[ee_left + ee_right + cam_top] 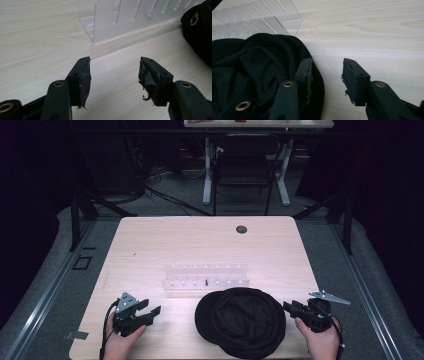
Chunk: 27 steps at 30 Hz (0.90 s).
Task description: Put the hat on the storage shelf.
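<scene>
While both claws gape empty, the left gripper (150, 312) at eight o'clock, the right gripper (290, 307) flanks a soft, light black hat (241, 321); its rim looks the likeliest hold.

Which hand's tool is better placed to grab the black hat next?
Right. The right tool is open with one jaw already over the black hat edge; the left tool sits apart across bare table.
</scene>
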Available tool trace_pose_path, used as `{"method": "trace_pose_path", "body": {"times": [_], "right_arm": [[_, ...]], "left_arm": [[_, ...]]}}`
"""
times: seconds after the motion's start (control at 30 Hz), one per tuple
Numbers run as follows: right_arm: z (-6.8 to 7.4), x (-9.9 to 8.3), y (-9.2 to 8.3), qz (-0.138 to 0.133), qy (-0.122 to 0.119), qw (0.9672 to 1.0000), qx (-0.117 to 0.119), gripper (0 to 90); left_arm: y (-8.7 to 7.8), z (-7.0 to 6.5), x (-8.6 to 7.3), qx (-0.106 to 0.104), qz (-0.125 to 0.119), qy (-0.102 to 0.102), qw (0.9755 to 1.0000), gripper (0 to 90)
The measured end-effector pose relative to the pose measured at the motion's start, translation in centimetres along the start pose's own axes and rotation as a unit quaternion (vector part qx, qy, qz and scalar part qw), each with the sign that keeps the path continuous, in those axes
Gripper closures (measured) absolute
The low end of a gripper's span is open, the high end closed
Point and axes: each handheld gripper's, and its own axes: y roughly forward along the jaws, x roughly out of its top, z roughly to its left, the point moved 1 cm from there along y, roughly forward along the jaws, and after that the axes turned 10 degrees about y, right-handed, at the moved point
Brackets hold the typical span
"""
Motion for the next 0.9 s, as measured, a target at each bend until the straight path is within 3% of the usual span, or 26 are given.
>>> {"method": "trace_pose_path", "body": {"times": [0.27,0.43,0.6,0.7,0.77,0.83,0.9], "right_arm": [[0.3,0.1,-1.1,0.022,0.003,0.9997,0.009,61.7],[0.4,0.8,-1.9,0.034,0.025,0.9989,0.018,52.7],[0.8,1.3,-2.1,0.047,0.031,0.9982,0.022,49.2],[1.0,1.5,-2.0,0.081,0.032,0.9958,0.028,47.5],[1.1,1.5,-1.9,0.089,0.033,0.9952,0.025,48.4],[1.2,1.4,-1.8,0.109,0.029,0.9934,0.023,52.3],[1.3,1.3,-1.6,0.139,0.035,0.9895,0.018,58.3]], "left_arm": [[0.1,-0.1,0.0,-0.002,0.002,0.006,1.0,44.2],[0.0,-0.1,0.0,-0.005,0.0,0.004,1.0,43.8],[0.1,-0.1,0.0,-0.004,-0.001,0.001,1.0,43.5],[0.1,-0.1,0.0,-0.003,-0.001,0.002,1.0,43.3],[0.1,-0.1,0.0,-0.004,0.001,0.005,1.0,43.3],[0.2,-0.1,0.0,-0.003,0.001,0.006,1.0,43.3],[0.2,-0.2,0.0,-0.003,0.002,0.006,1.0,43.3]]}}
